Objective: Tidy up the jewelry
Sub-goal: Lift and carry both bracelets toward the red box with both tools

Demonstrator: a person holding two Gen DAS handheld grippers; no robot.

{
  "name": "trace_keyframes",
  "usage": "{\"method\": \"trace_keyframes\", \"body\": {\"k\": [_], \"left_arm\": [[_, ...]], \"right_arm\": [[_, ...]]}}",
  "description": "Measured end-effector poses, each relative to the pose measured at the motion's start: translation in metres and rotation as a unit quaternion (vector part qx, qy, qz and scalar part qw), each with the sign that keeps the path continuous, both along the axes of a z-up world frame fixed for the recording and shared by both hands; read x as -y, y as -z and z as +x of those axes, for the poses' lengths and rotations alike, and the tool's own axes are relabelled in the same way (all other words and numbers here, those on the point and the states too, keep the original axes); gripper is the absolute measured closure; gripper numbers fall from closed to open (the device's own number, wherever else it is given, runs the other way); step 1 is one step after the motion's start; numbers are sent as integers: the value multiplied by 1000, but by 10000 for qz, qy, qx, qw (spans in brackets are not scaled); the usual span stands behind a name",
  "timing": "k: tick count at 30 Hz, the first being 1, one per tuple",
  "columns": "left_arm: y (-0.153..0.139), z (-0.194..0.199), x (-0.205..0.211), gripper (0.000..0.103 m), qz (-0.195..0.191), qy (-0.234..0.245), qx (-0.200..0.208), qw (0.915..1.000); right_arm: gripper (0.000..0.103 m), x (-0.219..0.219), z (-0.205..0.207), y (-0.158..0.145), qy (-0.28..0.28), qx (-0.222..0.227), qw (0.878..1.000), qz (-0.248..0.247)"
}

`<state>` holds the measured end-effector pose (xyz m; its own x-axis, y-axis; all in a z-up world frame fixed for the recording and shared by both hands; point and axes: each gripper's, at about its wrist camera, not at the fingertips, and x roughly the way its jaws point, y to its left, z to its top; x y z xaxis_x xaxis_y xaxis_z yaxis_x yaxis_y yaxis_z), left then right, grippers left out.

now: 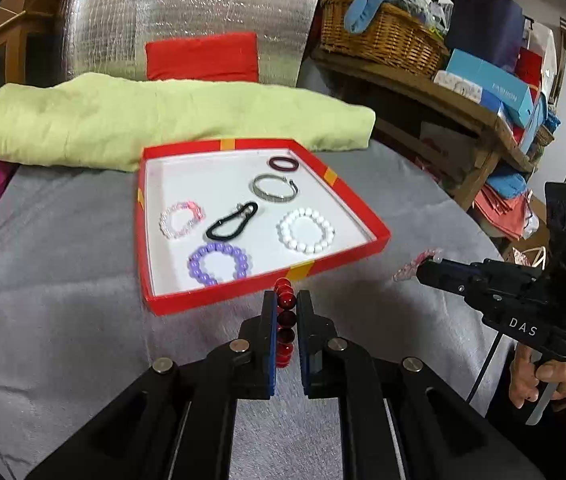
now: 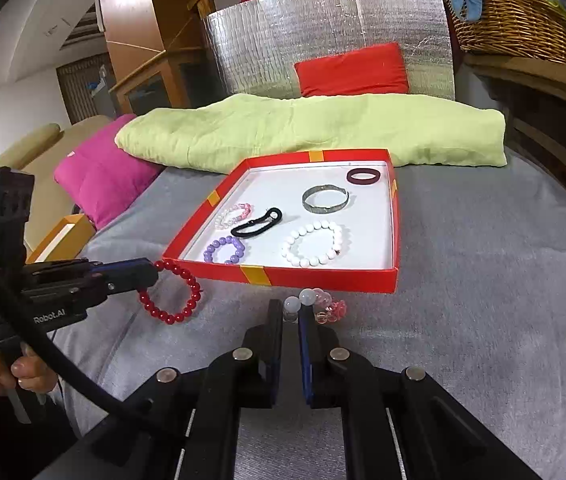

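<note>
Left gripper [image 1: 286,300] fingers pinch the red bead bracelet [image 2: 171,296]; right gripper [image 2: 291,308] fingers pinch the pink-and-clear bracelet [image 2: 323,304]. Both hang just before the red box [image 1: 379,236], which holds 6 pieces. Carry each over the rim to bare floor before releasing.

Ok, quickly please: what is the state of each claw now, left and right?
Left claw: shut on the red bead bracelet, lifted in front of the red box.
Right claw: shut on the pink and clear bead bracelet.
</note>
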<state>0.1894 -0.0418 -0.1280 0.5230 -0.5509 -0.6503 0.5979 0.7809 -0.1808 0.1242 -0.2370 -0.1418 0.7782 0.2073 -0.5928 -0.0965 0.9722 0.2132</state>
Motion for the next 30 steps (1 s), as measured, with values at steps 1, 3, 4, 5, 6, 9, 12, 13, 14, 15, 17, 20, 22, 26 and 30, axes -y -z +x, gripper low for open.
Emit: {"method": "trace_keyframes", "body": {"k": [1,3,4,5,6,9,12,13,14,15,17,20,22,26,30], "left_arm": [[-1,0,-1,93,-22,-23,13,10000],[-4,1,-3,93,-90,-76,54,9999],[-6,2,-4,93,-116,-91,74,9999],[-7,2,-5,93,-151,-108,103,9998],[-10,2,-6,93,-198,-141,158,9996],[-15,3,-9,93,-312,-158,262,9990],[-18,4,-12,93,-386,-178,353,9985],[-19,5,-12,93,-394,-183,360,9984],[-19,7,-12,93,-409,-186,348,9984],[-19,8,-13,93,-423,-197,345,9983],[-19,10,-13,93,-422,-224,362,9982],[-19,12,-12,93,-412,-250,366,9982],[-20,14,-11,93,-388,-252,410,9981],[-22,19,-8,93,-401,-200,482,9978],[-29,33,-4,93,-410,-240,533,9974]], "right_arm": [[94,0,0,-2,1,20,10000,31],[94,1,1,-5,0,57,9999,89],[94,2,2,-7,-2,76,9999,115],[94,2,2,-10,3,102,9999,137],[94,3,3,-11,6,119,9998,146],[94,6,10,-18,-10,158,9994,313],[94,11,19,-24,1,180,9987,471],[94,12,21,-27,8,196,9985,502],[94,14,24,-29,9,205,9984,530],[94,16,27,-30,19,212,9981,572],[94,21,35,-32,34,198,9975,671],[94,28,51,-34,77,165,9965,812],[94,31,62,-35,70,145,9957,916],[94,37,84,-34,91,83,9930,1177],[94,48,103,-33,151,50,9889,1481]]}}
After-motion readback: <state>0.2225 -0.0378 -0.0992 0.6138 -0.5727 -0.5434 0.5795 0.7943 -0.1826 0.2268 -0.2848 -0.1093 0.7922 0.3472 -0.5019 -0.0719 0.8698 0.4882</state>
